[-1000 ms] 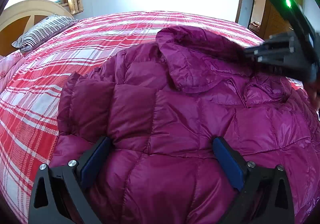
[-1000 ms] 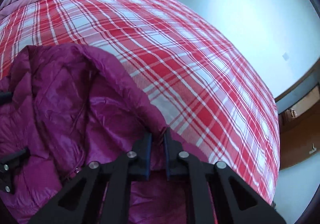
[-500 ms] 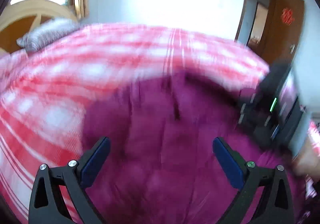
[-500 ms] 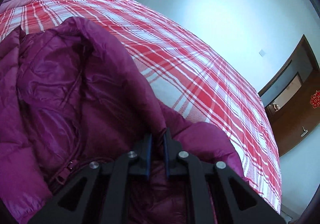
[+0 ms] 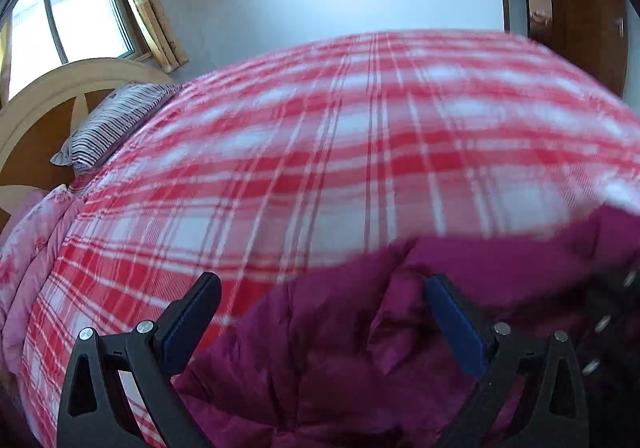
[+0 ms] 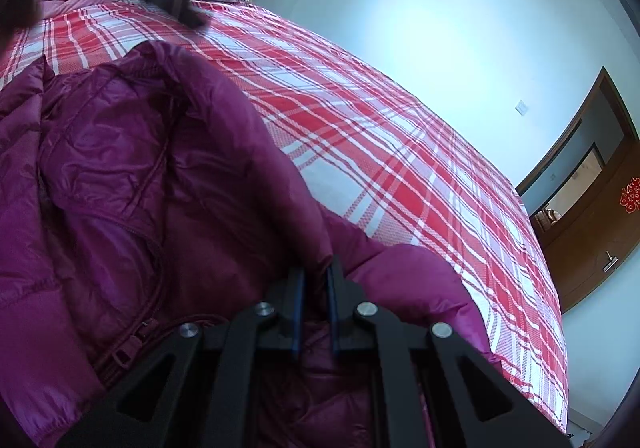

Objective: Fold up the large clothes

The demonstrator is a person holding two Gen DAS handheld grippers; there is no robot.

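1. The right gripper (image 6: pixel 314 288) is clenched on a fold of the purple down jacket (image 6: pixel 132 176).
2. The left gripper (image 5: pixel 320 312) is released, its fingers wide apart above the jacket's edge.
3. The jacket lies on the plaid bed (image 5: pixel 360 168); much bare cover is beyond it, toward the striped pillow (image 5: pixel 112 124).

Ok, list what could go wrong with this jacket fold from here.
1. The right gripper pinches only a thin fold of the slick purple jacket; the shiny fabric could slip out mid-pull.
2. The left gripper is open and holds nothing, so the jacket's other side may drag and bunch on the plaid bedspread.
3. The left wrist view is blurred, so a grab from there could miss the hem.
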